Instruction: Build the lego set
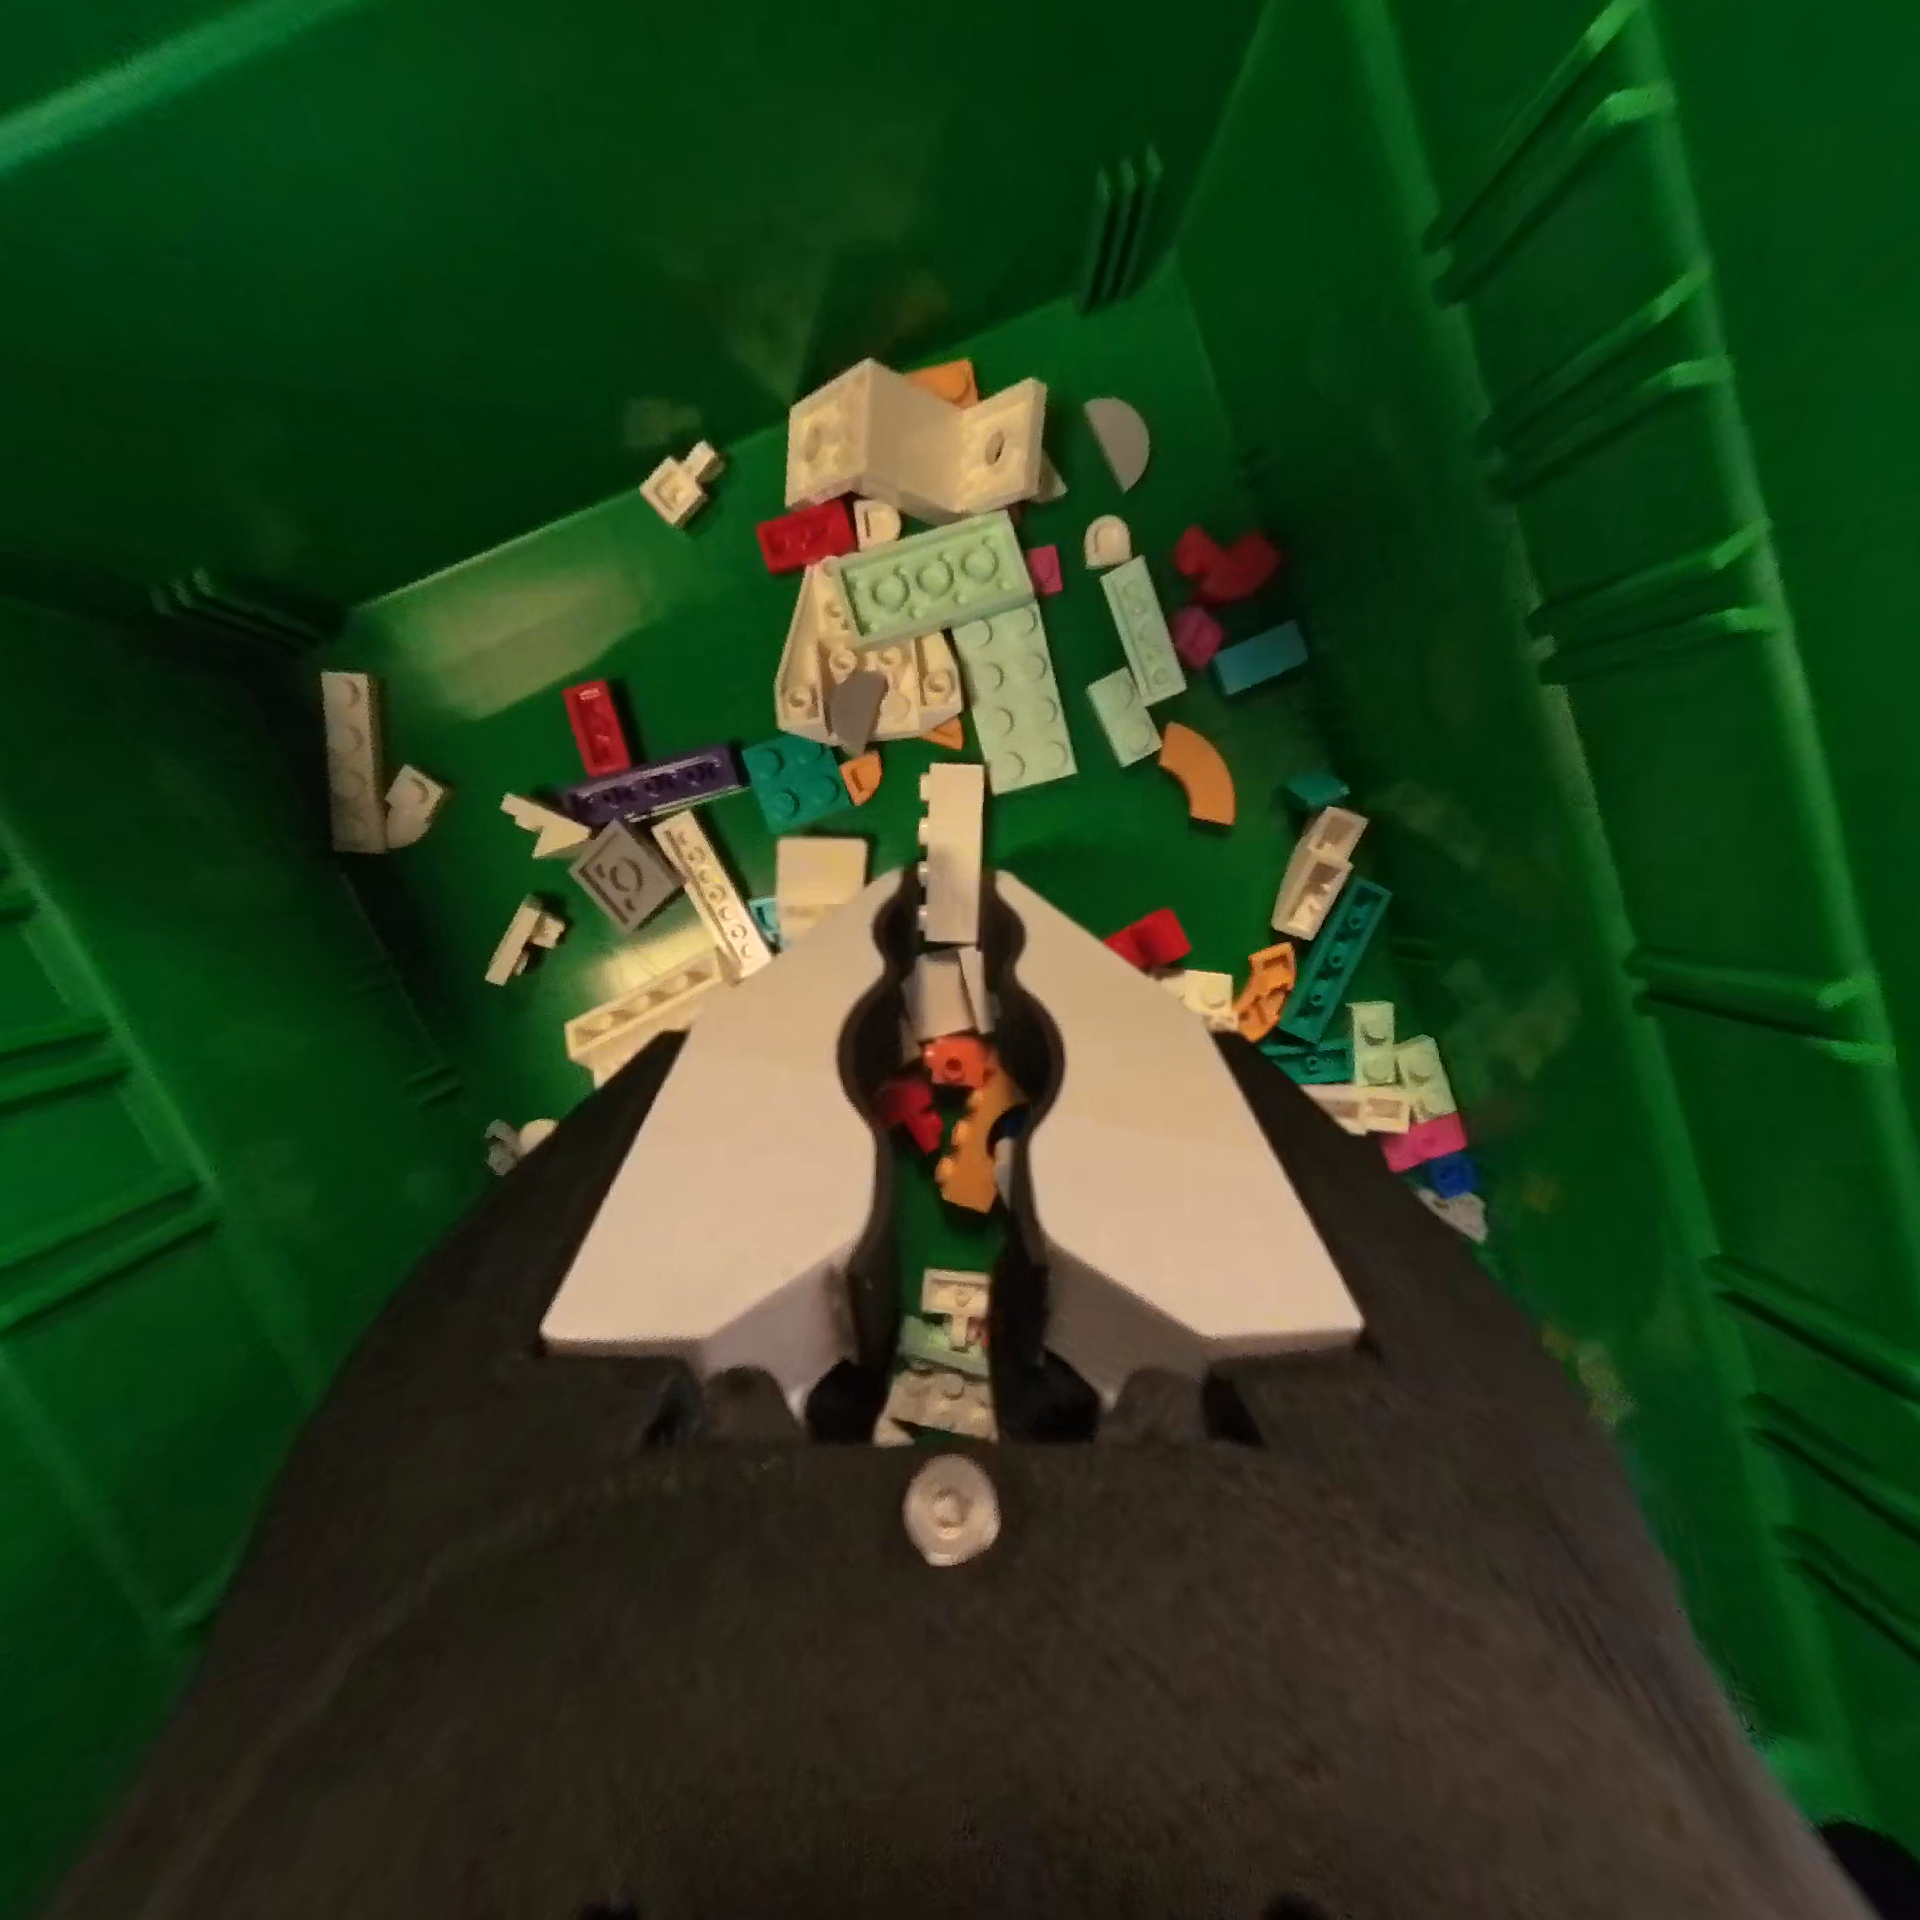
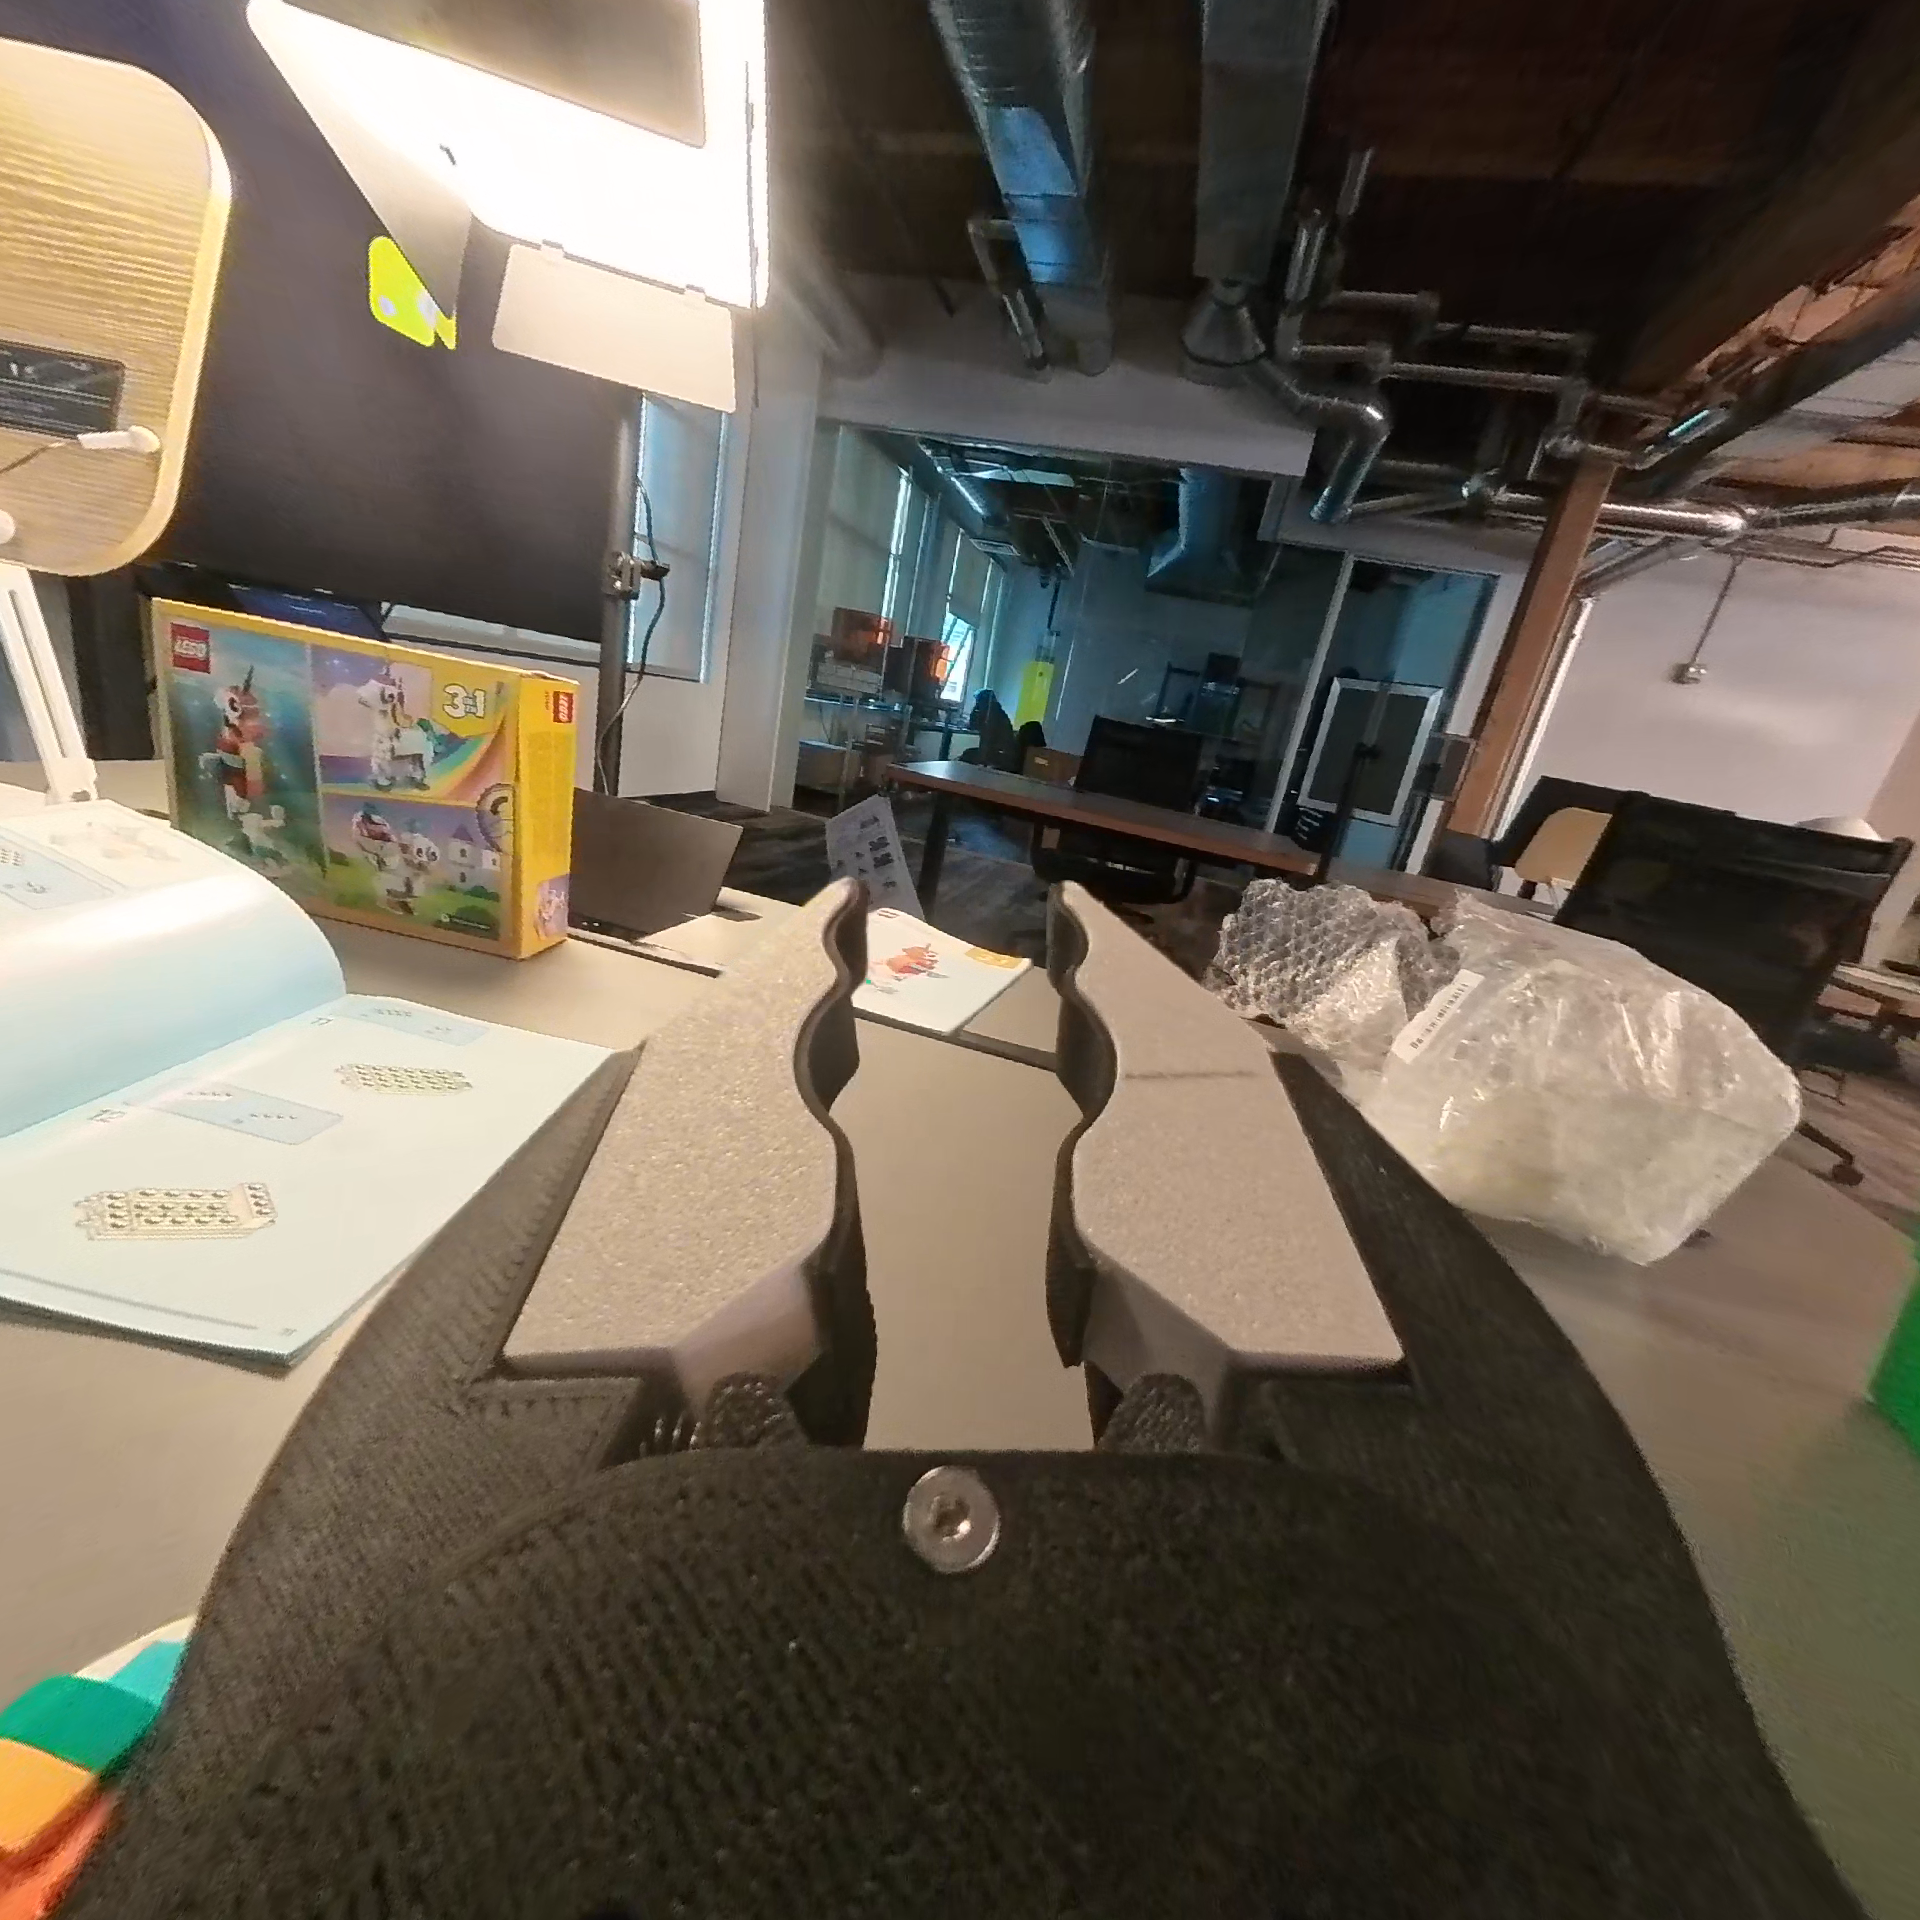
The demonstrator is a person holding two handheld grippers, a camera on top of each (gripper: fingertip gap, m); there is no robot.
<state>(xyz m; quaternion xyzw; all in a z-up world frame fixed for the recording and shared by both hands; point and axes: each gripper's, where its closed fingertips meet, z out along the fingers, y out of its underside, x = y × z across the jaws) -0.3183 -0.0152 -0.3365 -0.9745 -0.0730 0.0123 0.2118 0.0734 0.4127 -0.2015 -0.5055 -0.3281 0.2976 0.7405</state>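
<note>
Inside a deep green plastic bin [image 1: 312, 312], the left hand-held gripper [image 1: 951, 894] is lowered over a scatter of loose lego pieces [image 1: 935, 623] lying on the bin floor. Its 2 grey fingers [image 1: 748, 1122] are drawn close together and a long white lego brick [image 1: 951, 842] is pinched edge-on between their tips, with most of its length standing out beyond them. Pale mint plates [image 1: 1013, 686], white wedge plates [image 1: 852, 665], a teal brick [image 1: 795, 784], red pieces [image 1: 802, 535], curved orange tiles [image 1: 1200, 774] and a purple plate [image 1: 655, 795] are spread around it, and more small pieces are seen through the gap behind the fingertips.

Outside the bin, the right hand-held gripper [image 2: 956, 914] is held above a grey worktop [image 2: 156, 1455] with its 2 grey fingers [image 2: 727, 1143] spread apart and nothing between them. An open pale blue instruction booklet [image 2: 260, 1143] is laid on the worktop to the left, and a yellow lego box [image 2: 364, 790] with printed pictures is stood upright behind it. A second small booklet [image 2: 935, 971] is seen just beyond the fingertips. Crumpled clear bubble wrap and plastic bags [image 2: 1538, 1070] are piled to the right. A bright panel light [image 2: 582, 135] is mounted above.
</note>
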